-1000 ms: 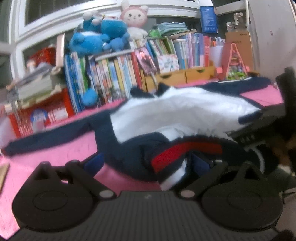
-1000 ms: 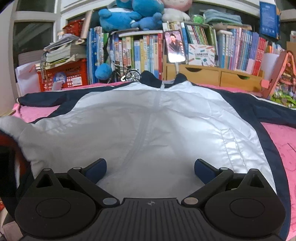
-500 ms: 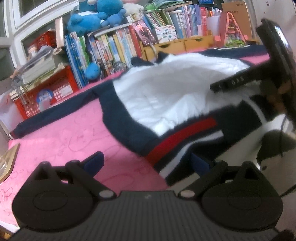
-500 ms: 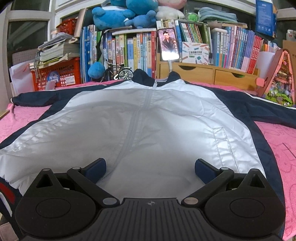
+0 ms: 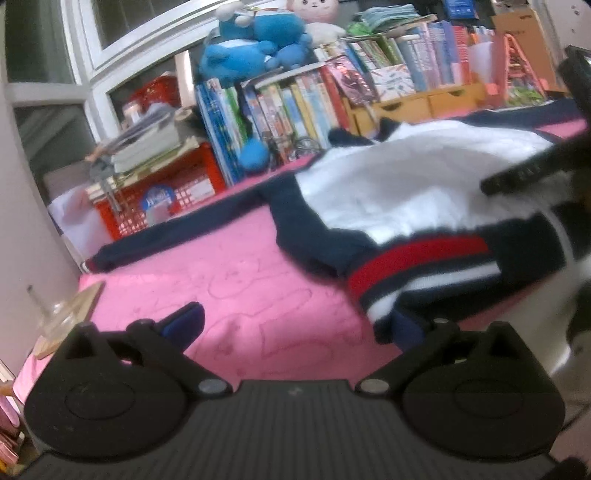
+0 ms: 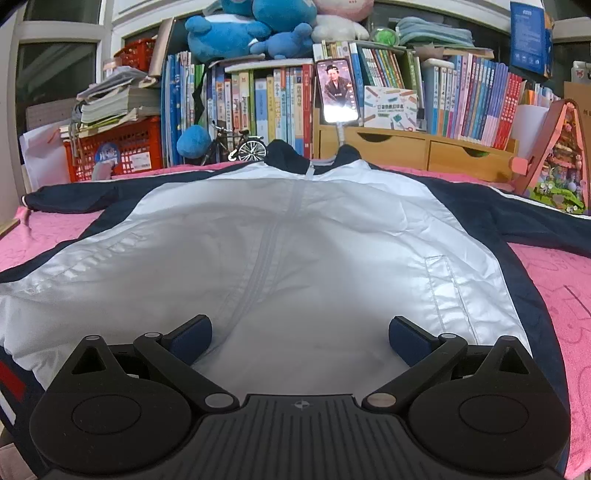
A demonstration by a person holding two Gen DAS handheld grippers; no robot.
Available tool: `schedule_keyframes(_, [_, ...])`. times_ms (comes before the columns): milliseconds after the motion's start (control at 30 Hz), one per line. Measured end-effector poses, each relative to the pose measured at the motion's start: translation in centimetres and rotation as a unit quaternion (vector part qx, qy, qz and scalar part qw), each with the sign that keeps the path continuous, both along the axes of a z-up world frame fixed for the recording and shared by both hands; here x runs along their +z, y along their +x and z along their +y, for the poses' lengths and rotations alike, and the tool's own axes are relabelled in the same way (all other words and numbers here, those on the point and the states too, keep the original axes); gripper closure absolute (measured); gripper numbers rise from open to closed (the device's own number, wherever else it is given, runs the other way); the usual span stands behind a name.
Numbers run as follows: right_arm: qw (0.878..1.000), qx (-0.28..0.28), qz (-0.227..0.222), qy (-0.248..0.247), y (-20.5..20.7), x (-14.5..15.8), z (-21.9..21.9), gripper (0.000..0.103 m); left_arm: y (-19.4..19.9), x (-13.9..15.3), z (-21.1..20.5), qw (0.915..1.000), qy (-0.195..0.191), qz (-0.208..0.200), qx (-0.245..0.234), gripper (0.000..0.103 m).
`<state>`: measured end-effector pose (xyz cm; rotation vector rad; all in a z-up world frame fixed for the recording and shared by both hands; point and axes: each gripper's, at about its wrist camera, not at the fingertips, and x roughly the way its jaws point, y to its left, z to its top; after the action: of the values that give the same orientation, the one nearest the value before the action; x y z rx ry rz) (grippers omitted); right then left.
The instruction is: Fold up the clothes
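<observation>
Pink cloth point(image 6: 561, 280) bears jacket point(image 6: 295, 236); both grippers point(image 5: 295, 325) point(image 6: 299, 332) gape.

Crowded bookshelf point(image 6: 369, 92) behind pink-covered table point(image 5: 240, 288), white-framed window point(image 5: 110, 55) at left.

Jacket point(image 6: 295, 251) lies flat on the cloth-covered table point(image 6: 554, 280), collar at the far end and hem near, sleeves out to the left and right. Right gripper point(image 6: 299, 332) sits at the near hem, over the jacket's middle – left gripper point(image 5: 291, 325) is off the jacket's left side, above bare cloth. Behind the collar there's a phone point(image 6: 338, 92), with a row of books point(image 6: 258, 103) along the far edge and plush toys point(image 6: 255, 31) on top. Crate point(image 6: 114, 151) far left, toy bicycle point(image 6: 240, 147) just right of it.
</observation>
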<state>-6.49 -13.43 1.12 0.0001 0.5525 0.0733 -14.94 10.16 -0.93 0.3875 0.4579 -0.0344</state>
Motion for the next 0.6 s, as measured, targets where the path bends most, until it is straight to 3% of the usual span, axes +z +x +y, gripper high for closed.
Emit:
schedule_keyframes(167, [1.000, -0.001, 0.000, 0.001, -0.1, 0.0, 0.0, 0.000, 0.2, 0.3, -1.4, 0.9980, 0.043, -0.044, 0.012, 0.001])
schedule_keyframes(300, [1.000, 0.000, -0.001, 0.002, -0.1, 0.0, 0.1, 0.000, -0.9, 0.4, -0.1, 0.9992, 0.038, -0.003, 0.014, 0.000])
schedule_keyframes(433, [1.000, 0.004, -0.003, 0.003, -0.1, 0.0, 0.0, 0.000, -1.1, -0.9, 1.3, 0.9954, -0.016, 0.092, 0.019, 0.007])
schedule_keyframes(500, [1.000, 0.004, -0.003, 0.003, -0.1, 0.1, 0.0, 0.000, -1.1, -1.4, 2.1, 0.9884, -0.052, 0.142, 0.014, 0.020])
schedule_keyframes(600, [1.000, 0.008, -0.019, -0.010, -0.8, 0.2, 0.4, 0.001, -2.0, 0.3, 4.3, 0.9831, -0.137, 0.121, -0.015, 0.022])
